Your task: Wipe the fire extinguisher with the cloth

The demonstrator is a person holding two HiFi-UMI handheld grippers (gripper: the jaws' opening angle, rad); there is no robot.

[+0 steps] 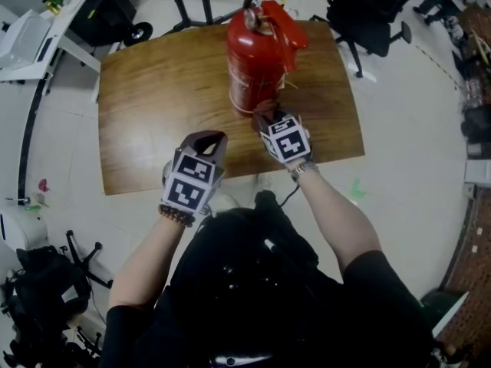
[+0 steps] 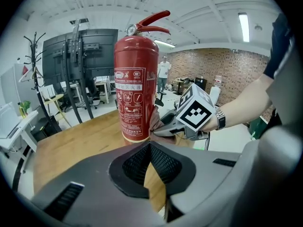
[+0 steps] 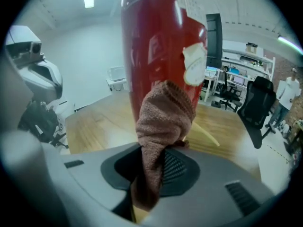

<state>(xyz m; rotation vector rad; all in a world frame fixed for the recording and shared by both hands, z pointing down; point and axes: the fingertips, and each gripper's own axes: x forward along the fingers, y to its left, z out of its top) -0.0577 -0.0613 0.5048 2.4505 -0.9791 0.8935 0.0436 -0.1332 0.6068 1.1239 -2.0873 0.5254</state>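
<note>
The head view looks steeply down from above the person onto the counter [image 1: 153, 90], taking in both grippers and the whole fire extinguisher [image 1: 253, 60] from some way off. The left gripper view sits low behind the left gripper [image 2: 150, 146] and faces across the counter, with the right gripper [image 2: 158, 129] at the cylinder's foot. The right gripper view faces the same cylinder from very near, the cloth [image 3: 163, 117] just in front. All three views share the fire extinguisher and the counter.

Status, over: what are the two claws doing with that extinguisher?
Right claw shut on cloth, pressed low on fire extinguisher. Left claw shut, empty, held back. Nothing in the way.
</note>
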